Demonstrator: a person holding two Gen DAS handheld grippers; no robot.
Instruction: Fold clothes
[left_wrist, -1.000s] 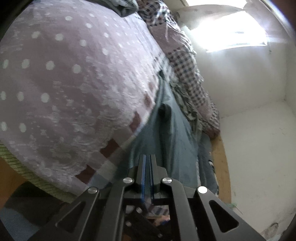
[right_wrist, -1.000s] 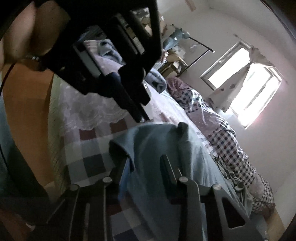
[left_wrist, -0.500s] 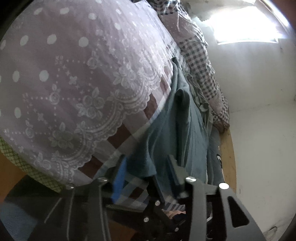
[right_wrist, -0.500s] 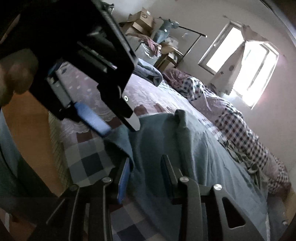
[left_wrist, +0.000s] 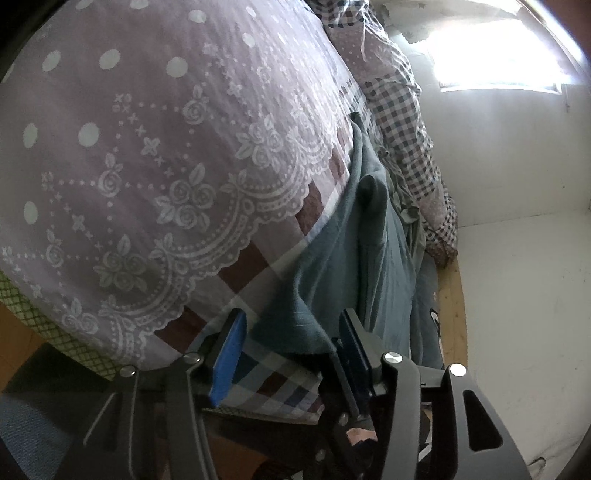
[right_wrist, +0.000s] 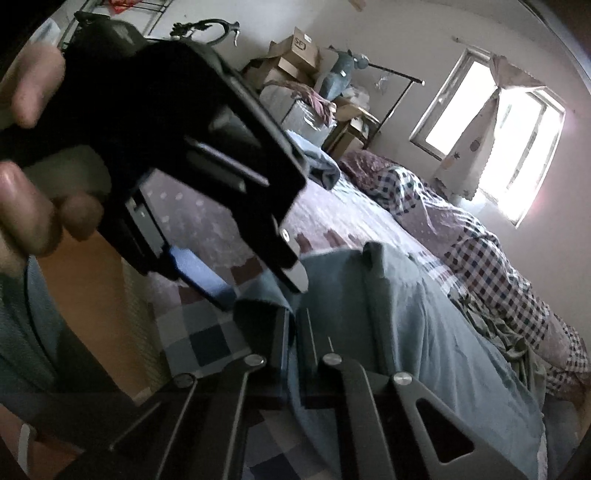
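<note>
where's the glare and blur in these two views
Left wrist view: the window is blown out white, the lace bedspread sharp but fisheye-bowed. Right wrist view: the window flares too, and the left tongs and hand up close are dark and smeared.

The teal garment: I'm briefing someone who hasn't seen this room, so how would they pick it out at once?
Start at the bed with its lilac lace cover. The teal garment lies on the checked sheet along the bed's near edge, its corner between the left gripper's open fingers. It is plain and unpatterned, unlike the lace cover and the gingham quilt beside it.
</note>
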